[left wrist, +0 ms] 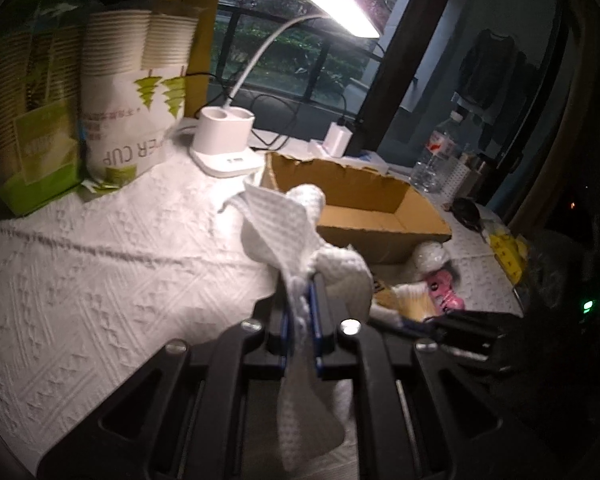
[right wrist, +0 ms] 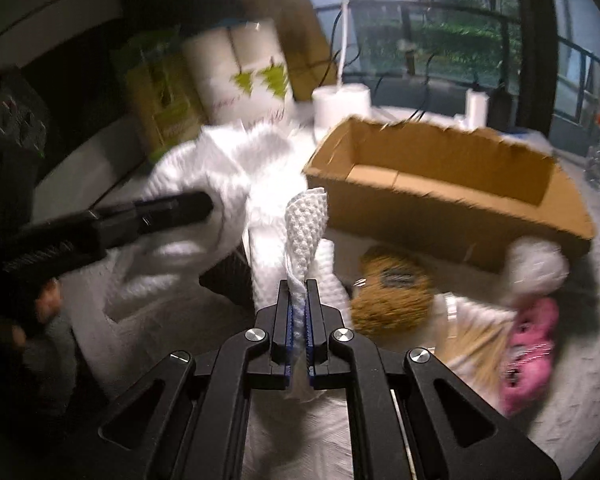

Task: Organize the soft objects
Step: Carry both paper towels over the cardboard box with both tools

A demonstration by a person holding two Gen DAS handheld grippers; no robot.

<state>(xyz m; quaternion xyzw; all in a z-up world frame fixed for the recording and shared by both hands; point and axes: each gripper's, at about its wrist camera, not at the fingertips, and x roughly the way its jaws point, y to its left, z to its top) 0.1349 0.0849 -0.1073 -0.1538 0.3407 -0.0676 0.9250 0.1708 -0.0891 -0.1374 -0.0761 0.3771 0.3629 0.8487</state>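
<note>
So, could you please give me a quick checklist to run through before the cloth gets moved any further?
1. Left gripper shut on the white cloth: ok.
2. Right gripper shut on the same cloth: ok.
3. Cardboard box open on top, inside looks empty: ok.
4. Pink toy and brown ball lie in front of the box, outside it: not ok.
5. Cloth free of the desk lamp: ok.

A home room is showing here: a desk (left wrist: pixel 80 280) under an embossed white cover is sitting by a window (left wrist: pixel 284 48), a desk lamp (left wrist: pixel 342 8) is glowing, packs of paper cups (left wrist: pixel 132 96) are standing behind, and clothes (left wrist: pixel 488 68) are hanging beyond.
</note>
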